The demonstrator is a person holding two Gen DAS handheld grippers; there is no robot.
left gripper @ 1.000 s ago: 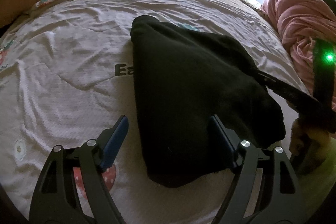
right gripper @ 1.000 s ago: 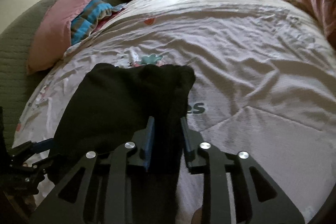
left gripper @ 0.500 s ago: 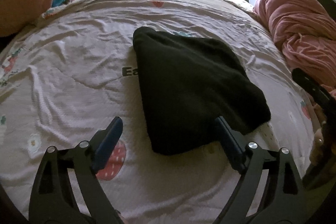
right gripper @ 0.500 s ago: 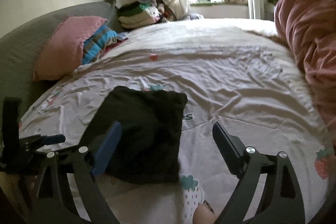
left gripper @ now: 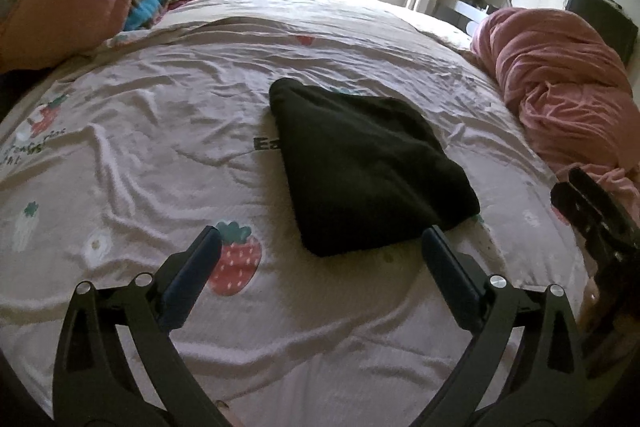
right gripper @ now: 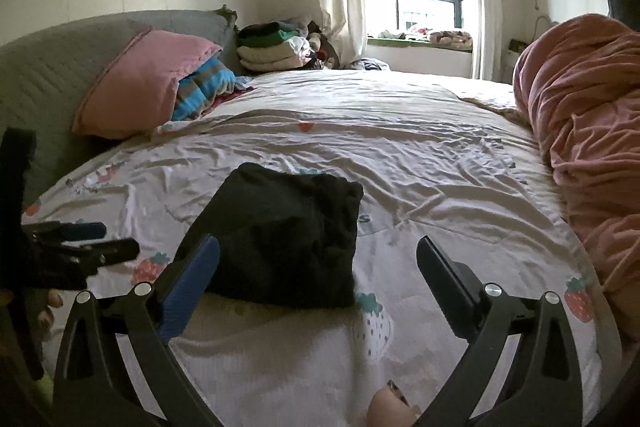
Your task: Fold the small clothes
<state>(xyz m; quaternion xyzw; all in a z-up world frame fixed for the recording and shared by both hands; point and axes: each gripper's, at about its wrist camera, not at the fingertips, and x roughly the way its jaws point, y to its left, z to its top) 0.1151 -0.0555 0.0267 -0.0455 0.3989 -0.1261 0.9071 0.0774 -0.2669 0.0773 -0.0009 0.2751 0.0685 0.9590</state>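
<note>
Black cloth (left gripper: 368, 171) lies folded at centre frame in the left view, flat on the bed (left gripper: 160, 131), a compact pad with rounded edges. In the right view it sits at lower centre (right gripper: 288, 235), partly behind the left finger of the right tongs.

Left tongs (left gripper: 320, 247) wide, holding nothing, above the sheet just short of the cloth's near edge. Right tongs (right gripper: 318, 255) wide too, empty, near the cloth's right side.

Handling, by judgement: soft, thick, fleecy knit; light, limp, no stiffness. Layers likely to slide and spring apart if lifted by one corner. Not fragile, not slippery. Best hold: pinch all layers at the near folded edge, one tongs to each corner.

Pink blanket (left gripper: 560, 83) heaped at right; pillow (right gripper: 144, 83) and stacked clothes (right gripper: 272, 47) at upper left.
</note>
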